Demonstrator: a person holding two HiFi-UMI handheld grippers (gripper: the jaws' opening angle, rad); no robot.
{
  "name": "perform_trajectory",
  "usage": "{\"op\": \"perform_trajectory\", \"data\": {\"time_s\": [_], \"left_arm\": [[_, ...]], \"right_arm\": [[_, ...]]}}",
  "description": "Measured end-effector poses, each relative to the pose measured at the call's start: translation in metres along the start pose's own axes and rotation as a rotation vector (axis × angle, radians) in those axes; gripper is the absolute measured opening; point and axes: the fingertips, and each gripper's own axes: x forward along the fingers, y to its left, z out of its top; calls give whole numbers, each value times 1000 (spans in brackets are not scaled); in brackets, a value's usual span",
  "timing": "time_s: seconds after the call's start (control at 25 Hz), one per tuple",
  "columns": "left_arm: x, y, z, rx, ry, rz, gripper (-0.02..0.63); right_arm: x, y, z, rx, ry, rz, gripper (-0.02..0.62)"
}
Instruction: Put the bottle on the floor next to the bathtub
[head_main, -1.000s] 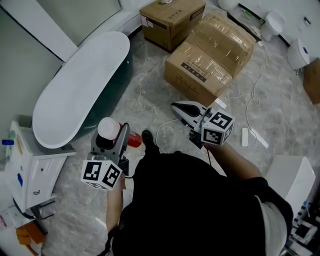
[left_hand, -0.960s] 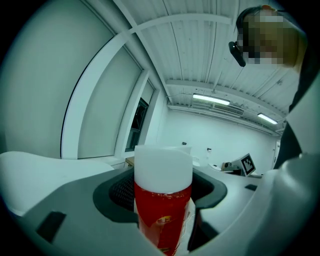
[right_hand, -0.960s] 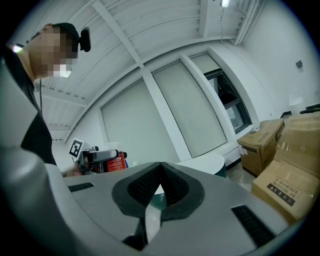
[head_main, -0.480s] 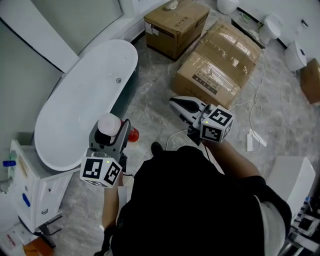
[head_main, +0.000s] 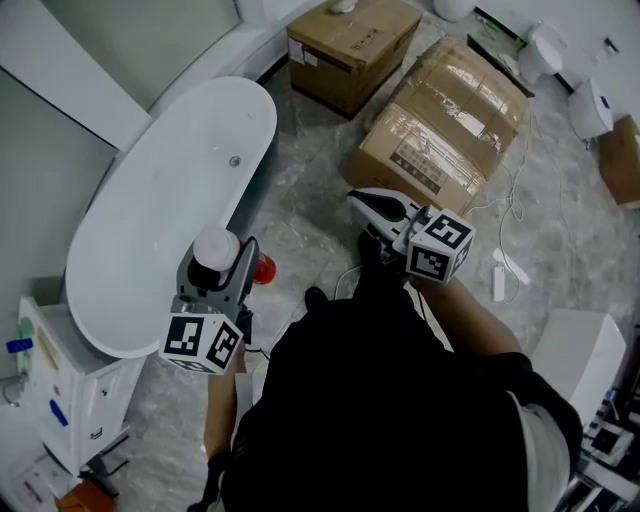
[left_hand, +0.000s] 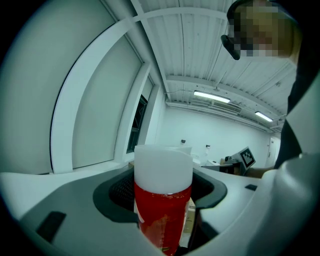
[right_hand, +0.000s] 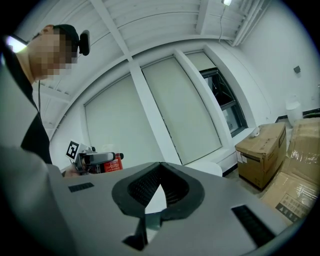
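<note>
Presently, the left gripper (head_main: 222, 268) clamps the bottle (left_hand: 162, 210) mid-body — judged light, rigid, slick — while the right gripper (right_hand: 159, 192) sits closed, empty.

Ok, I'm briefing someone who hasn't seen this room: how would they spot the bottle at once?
Start at the long white bathtub on the left. By its right edge, the left gripper is shut on the bottle. It is red with a wide white cap, unlike the brown cardboard boxes further off.

The left gripper (head_main: 224, 268), at the near left, has its jaws clamped on the bottle (head_main: 217, 247). The right gripper (head_main: 370, 205) reaches forward, jaws closed together and empty.
</note>
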Motion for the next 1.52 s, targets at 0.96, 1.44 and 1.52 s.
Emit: {"op": "perform_trajectory", "data": {"time_s": [0.96,1.44,1.52], "left_arm": [[218,-9,6,-105,45,232,296],[227,27,1,-138,49,231,296],[232,37,-8,-143,71,238,296]], "right_arm": [[55,-215,59,9,218,242,28],[107,-193,53,18,288,293,28],[114,-194,47,19,294,303,28]]}}
